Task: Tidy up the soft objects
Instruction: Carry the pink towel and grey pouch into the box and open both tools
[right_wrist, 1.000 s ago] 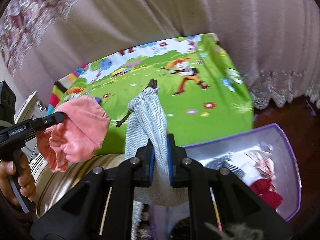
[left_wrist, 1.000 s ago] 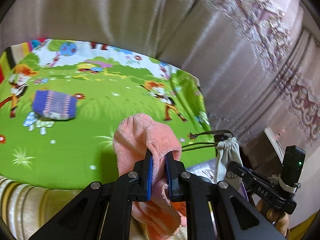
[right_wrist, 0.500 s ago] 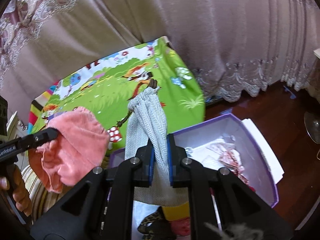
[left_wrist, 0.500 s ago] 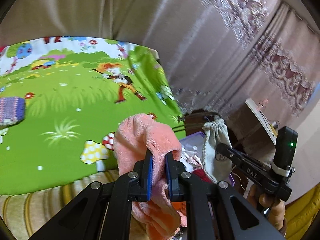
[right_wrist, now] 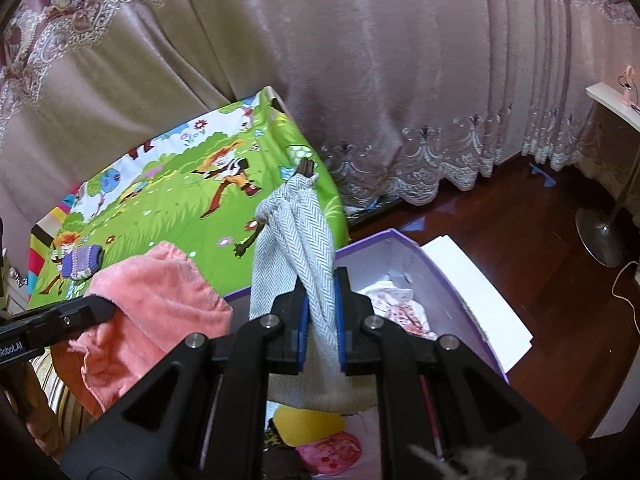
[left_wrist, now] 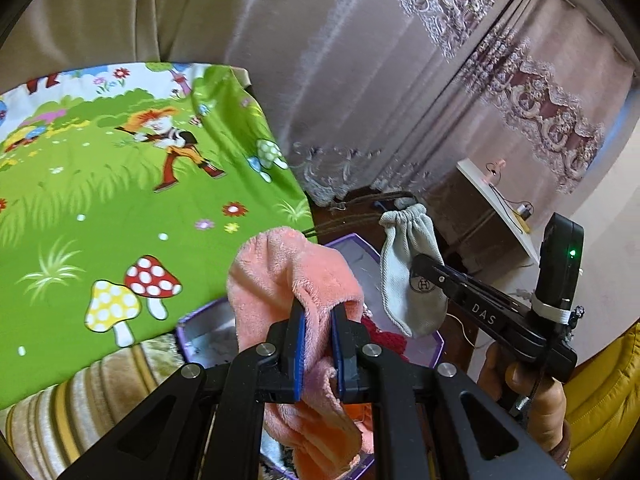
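Note:
My left gripper [left_wrist: 318, 344] is shut on a pink fleece cloth [left_wrist: 280, 280], held above the purple box [left_wrist: 200, 322]. The cloth also shows in the right wrist view [right_wrist: 156, 300]. My right gripper [right_wrist: 320, 316] is shut on a grey herringbone drawstring pouch [right_wrist: 298, 236], which hangs over the purple box [right_wrist: 452, 280]. The pouch [left_wrist: 404, 276] and right gripper [left_wrist: 424, 276] also show in the left wrist view. The box holds several soft things: a red knit, a floral cloth [right_wrist: 400, 308], a yellow piece [right_wrist: 308, 420].
A bed with a green cartoon mat [left_wrist: 100, 200] lies left of the box. A purple knitted piece [right_wrist: 82, 260] lies on the mat. Curtains [right_wrist: 360, 80] hang behind. A white lid [right_wrist: 480, 292] lies on the wood floor beside the box. A lamp base [right_wrist: 600, 236] stands far right.
Both grippers have swung right from over the mat to above the purple box, each still holding its item.

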Action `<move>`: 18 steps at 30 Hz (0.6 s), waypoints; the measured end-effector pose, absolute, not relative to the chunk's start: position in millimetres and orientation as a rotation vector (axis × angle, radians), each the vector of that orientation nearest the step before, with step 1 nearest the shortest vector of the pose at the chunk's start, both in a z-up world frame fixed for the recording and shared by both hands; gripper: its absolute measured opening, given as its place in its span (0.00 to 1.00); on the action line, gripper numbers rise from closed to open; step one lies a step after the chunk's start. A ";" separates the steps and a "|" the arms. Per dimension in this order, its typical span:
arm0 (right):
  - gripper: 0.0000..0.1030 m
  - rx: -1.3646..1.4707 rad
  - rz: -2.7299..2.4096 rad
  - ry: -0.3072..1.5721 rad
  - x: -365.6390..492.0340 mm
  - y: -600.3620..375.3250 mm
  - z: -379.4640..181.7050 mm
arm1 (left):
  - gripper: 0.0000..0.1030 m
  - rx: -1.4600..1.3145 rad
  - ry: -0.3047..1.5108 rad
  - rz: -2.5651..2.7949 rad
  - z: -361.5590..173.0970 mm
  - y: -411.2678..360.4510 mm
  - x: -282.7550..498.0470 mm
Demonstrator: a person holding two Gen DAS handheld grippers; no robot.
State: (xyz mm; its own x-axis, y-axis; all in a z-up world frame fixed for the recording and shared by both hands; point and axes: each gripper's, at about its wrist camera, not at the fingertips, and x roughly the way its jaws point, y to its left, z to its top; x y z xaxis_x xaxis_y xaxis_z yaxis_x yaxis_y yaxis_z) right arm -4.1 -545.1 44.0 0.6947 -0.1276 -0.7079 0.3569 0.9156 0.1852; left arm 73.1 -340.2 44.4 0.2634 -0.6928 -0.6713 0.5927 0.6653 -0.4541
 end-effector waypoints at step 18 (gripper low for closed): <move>0.46 0.339 -0.299 0.796 -4.6 -553.3 35.9 | 0.45 -0.122 1.005 -0.824 36.6 -336.0 80.9</move>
State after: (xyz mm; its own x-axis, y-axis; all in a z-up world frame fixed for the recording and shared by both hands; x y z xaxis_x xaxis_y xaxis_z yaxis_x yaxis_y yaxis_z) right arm -4.6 -553.3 35.9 0.6630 -0.1328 -0.7367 0.3844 0.9049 0.1827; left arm 80.9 -336.0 36.6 0.2683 -0.6623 -0.6995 0.5563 0.6994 -0.4488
